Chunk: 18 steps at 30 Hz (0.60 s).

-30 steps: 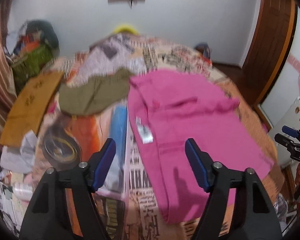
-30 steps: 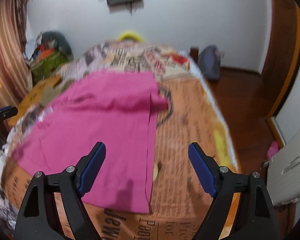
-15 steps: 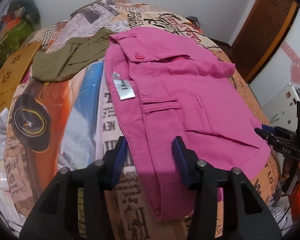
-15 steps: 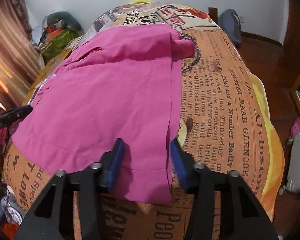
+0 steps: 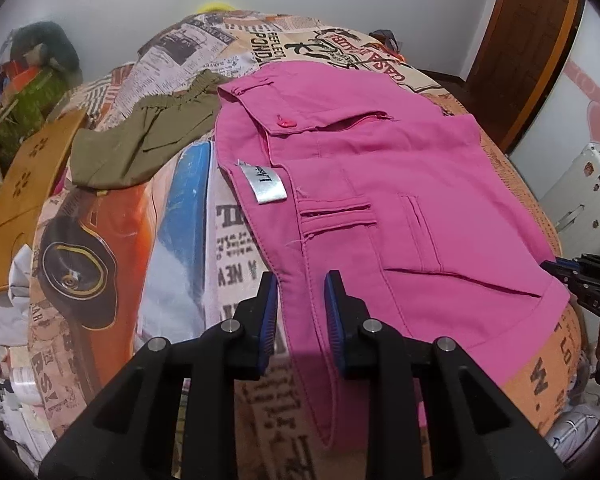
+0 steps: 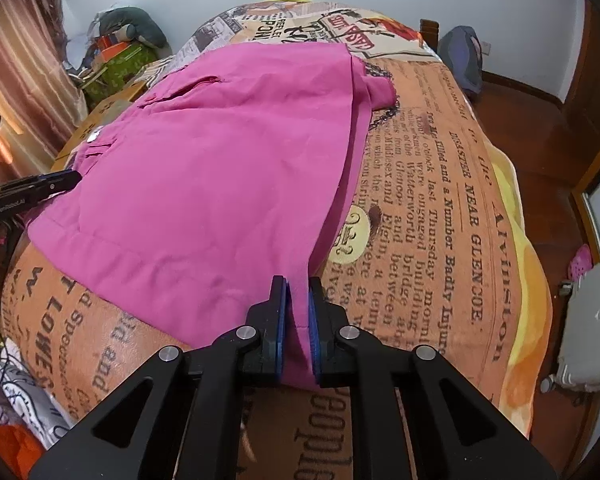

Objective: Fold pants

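Here the pink pants (image 5: 380, 184) lie flat on the newspaper-print bedspread (image 6: 440, 216), already doubled over, waistband toward your left and hems toward your right, so the long axis runs across you. Your right gripper (image 6: 297, 312) has pinched the near hem corner, jaws nearly together on cloth, likely to carry it over. Your left gripper (image 5: 300, 304) straddles the near waistband edge with jaws narrowed but a gap visible, not clamped yet. An olive garment (image 5: 148, 148) sits just beyond the waistband.
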### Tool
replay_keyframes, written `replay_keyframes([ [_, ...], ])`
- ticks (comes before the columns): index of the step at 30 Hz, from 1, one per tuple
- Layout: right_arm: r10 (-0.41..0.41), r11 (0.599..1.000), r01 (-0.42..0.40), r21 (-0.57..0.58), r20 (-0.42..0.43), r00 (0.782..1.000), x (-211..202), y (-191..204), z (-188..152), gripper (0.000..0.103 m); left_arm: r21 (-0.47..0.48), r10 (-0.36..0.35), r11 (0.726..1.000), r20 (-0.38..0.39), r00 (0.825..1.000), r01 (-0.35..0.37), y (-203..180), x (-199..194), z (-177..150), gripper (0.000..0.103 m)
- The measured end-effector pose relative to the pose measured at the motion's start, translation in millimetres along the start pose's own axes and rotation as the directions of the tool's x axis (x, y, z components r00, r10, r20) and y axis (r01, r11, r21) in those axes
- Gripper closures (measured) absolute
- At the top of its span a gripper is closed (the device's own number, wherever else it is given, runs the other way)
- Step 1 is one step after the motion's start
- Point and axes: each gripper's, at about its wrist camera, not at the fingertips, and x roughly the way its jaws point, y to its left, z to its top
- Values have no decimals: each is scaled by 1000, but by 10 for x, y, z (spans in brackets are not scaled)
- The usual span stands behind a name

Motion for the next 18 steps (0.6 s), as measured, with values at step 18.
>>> replay_keyframes([
  [18,21,997,-11,-77,130,991,244,-46,1044,56,19,7,1000,-10,1000,-7,185,303,986,73],
])
